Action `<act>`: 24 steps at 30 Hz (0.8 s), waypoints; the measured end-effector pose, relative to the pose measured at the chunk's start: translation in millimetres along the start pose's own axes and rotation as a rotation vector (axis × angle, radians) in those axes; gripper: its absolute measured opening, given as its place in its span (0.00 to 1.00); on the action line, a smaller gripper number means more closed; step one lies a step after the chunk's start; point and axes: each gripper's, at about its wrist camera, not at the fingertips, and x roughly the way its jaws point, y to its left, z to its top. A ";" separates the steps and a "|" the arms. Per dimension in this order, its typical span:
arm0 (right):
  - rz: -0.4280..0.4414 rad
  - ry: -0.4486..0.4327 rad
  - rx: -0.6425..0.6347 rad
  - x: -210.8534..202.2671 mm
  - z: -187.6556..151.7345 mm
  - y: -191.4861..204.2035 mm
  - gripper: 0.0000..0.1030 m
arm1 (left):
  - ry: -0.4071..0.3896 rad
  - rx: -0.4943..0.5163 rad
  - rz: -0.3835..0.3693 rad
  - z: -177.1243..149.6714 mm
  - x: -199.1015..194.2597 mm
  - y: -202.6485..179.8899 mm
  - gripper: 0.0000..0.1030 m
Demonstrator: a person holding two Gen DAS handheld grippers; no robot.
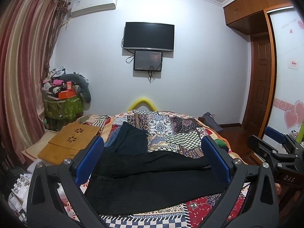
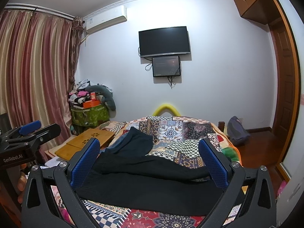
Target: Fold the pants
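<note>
Below, black pants (image 1: 152,180) on patchwork bedspread (image 1: 171,129), both hand-held grippers spread wide

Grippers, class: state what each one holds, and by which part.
Nothing is held. The left gripper and right gripper are both open above the black pants, fingers apart.

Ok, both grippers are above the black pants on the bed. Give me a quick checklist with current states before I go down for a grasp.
1. Left gripper open: ok, fingers spread wide.
2. Right gripper open: ok.
3. Neither gripper holding cloth: ok, jaws look empty.
4. Black pants lying flat: not ok, a ridge of fabric is bunched along the far edge.
5. Second dark garment clear of the pants: cannot tell, they seem to meet.
6. Quilt around the pants free of hard objects: ok nearby; wooden tray sits off to the left.
</note>
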 end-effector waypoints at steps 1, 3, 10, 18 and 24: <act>0.000 0.000 0.000 -0.2 0.4 -0.2 1.00 | 0.000 0.000 0.000 0.0 0.0 -0.1 1.00; -0.001 0.000 0.001 -0.9 0.7 -0.4 1.00 | 0.000 0.001 0.001 0.1 0.1 -0.3 1.00; -0.002 0.003 0.003 -0.7 1.6 -2.4 1.00 | -0.001 0.001 0.000 0.7 0.4 -0.8 1.00; -0.002 0.005 0.004 -1.2 1.5 -3.8 1.00 | 0.001 0.002 -0.001 1.9 0.9 -3.4 1.00; 0.006 0.021 0.004 5.8 4.8 -7.1 1.00 | 0.007 0.010 0.013 3.2 11.9 -2.6 1.00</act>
